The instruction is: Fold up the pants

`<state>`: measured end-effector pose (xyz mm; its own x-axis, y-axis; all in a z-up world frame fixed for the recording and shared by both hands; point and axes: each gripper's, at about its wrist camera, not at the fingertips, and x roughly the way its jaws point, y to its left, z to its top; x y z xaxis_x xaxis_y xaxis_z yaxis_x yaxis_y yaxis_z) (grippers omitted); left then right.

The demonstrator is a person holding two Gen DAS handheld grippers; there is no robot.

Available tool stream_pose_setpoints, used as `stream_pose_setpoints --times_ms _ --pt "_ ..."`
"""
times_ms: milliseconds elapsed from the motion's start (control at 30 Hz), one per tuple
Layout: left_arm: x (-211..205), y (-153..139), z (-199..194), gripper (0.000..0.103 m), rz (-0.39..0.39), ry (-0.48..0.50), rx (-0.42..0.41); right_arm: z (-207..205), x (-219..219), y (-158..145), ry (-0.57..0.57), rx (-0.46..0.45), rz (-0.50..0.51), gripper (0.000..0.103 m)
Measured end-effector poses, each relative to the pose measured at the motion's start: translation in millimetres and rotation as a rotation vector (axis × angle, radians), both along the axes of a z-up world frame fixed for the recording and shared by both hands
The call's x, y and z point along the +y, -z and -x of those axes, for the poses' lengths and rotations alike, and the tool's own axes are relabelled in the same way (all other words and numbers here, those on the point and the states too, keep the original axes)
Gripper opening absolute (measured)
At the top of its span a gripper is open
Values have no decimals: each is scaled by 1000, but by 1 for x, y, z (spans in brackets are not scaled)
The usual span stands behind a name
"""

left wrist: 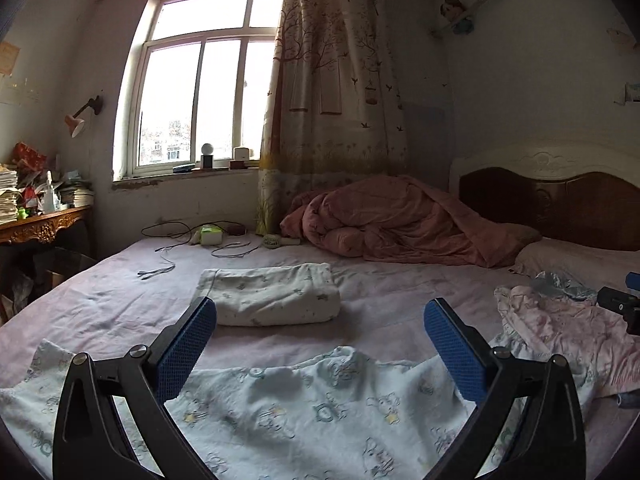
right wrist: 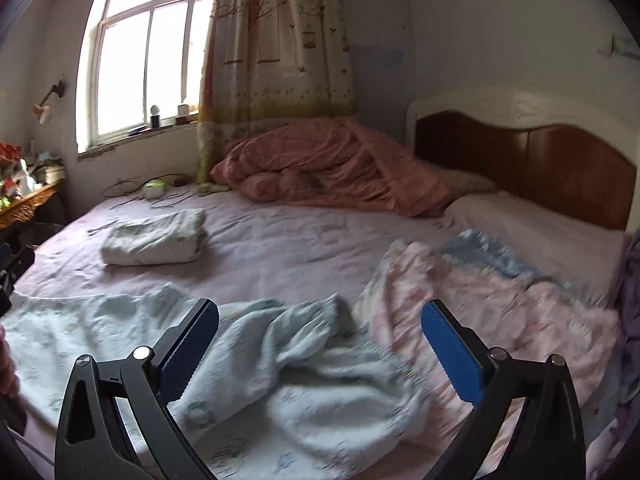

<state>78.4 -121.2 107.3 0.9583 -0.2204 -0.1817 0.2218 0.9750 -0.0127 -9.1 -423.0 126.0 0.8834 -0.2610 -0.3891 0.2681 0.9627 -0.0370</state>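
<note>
Lying spread across the near part of the wide bed covered in a pale pink sheet (left wrist: pixel 380 280), the light blue cotton pants with a small cartoon print (left wrist: pixel 304 408) are unfolded; in the right wrist view the same pants (right wrist: pixel 288 364) bunch into a rumpled ridge just past the gripper. The left gripper (left wrist: pixel 320 344) hovers over the pants with its blue ribbed pads wide apart and nothing between them. The right gripper (right wrist: pixel 320 348) likewise has its pads spread wide and clamps nothing, with the crumpled cloth lying below the gap.

Farther up the bed from the pants, well apart from them, sits a neatly folded white printed cloth bundle (left wrist: pixel 272 296). To the right of the pants, touching their edge, lies a loose heap of pink patterned clothing (right wrist: pixel 492 300) with a pale blue garment (right wrist: pixel 484 248) on its far side. Beyond the folded bundle, a bunched salmon-pink quilt (left wrist: pixel 400 220) rests against the wall beside the dark wooden headboard with a white carved frame (right wrist: pixel 528 160). Past the far edge of the bed from the pants are thin dark cables (left wrist: pixel 188 236), then the bright white-framed window (left wrist: pixel 200 92) with a cream tree-print curtain (left wrist: pixel 332 80) hanging at its right.
</note>
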Motion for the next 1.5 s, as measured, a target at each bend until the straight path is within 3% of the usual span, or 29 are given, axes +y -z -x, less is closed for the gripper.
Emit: stream_pose_setpoints --times_ms 200,400,567,700,733,767,833,867,1033,1267,1367,1500 --pt "-24 30 -26 103 79 -9 102 -40 -36 5 -72 69 -154 70" --pt "-37 80 -46 103 -11 -35 175 -99 -59 39 -102 201 -250 69" --pt "-24 91 -62 103 65 -25 273 -147 -67 76 -121 343 -300 67" --pt "-27 94 -58 103 28 -59 243 -175 -80 108 -81 446 -378 49" --pt "-29 94 -57 103 21 -56 240 -180 -82 116 -83 468 -403 41" --pt "-30 96 -57 103 16 -46 240 -184 -84 123 -91 483 -426 38" --pt "-34 98 -57 103 2 -33 246 -189 -85 133 -99 507 -462 21" --pt "-36 98 -59 103 -10 -32 246 -190 -85 136 -100 506 -470 19" --pt "-39 93 -49 103 -31 -37 196 -173 -73 113 -127 403 -400 19" --pt "-45 62 -25 103 -63 -20 136 -117 -72 35 -88 262 -302 19" --pt "-46 47 -12 103 -64 11 124 -87 -75 10 -49 255 -253 19" --pt "-43 36 3 103 -58 54 147 -56 -75 1 -26 297 -193 19"
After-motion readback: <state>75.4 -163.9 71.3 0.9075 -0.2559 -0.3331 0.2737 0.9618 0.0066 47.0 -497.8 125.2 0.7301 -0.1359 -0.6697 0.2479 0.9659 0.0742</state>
